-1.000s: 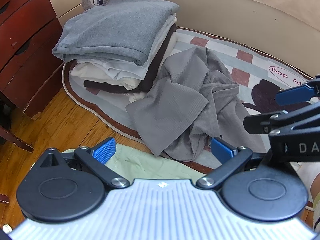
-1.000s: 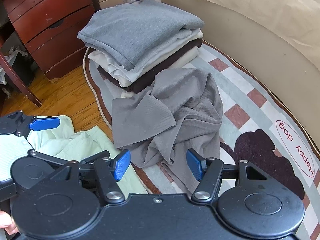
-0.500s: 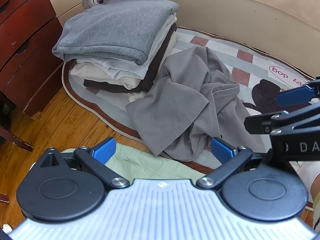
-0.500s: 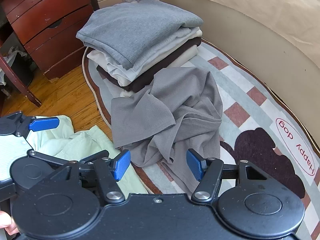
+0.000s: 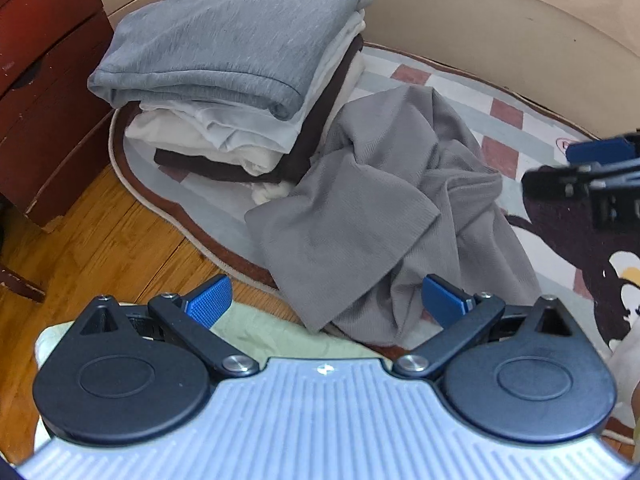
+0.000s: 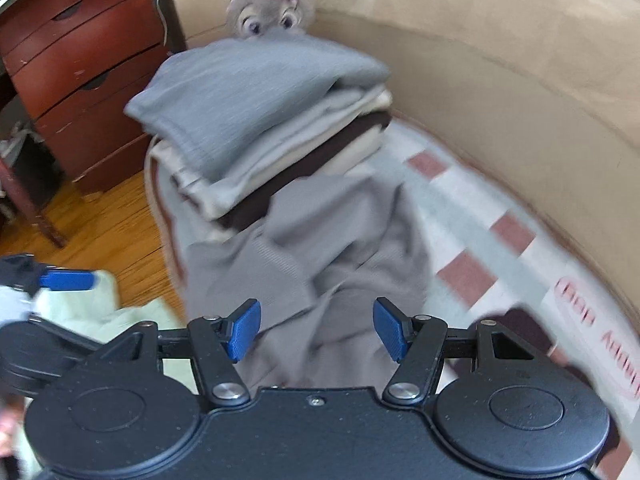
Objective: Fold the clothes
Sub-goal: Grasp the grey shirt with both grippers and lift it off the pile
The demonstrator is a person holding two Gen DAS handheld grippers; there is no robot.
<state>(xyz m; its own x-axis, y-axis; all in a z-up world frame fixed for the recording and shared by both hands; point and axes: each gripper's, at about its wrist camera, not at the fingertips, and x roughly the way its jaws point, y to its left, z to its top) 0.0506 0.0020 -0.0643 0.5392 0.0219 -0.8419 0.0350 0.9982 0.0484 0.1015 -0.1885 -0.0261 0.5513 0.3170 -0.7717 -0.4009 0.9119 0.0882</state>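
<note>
A crumpled grey shirt [image 5: 384, 216] lies on the rug [image 5: 504, 112], touching the stack of folded clothes [image 5: 240, 76] at the rug's far end. The left gripper [image 5: 326, 298] and right gripper [image 6: 316, 330] hover over the shirt's near edge, jaws apart, holding nothing.

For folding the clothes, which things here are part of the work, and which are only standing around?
Part of the work:
- crumpled grey garment on the rug
- stack of folded clothes
- pale green garment
- left gripper, open
- right gripper, open

Only standing around:
- plush rabbit
- wooden drawers
- rug
- wooden floor
</note>
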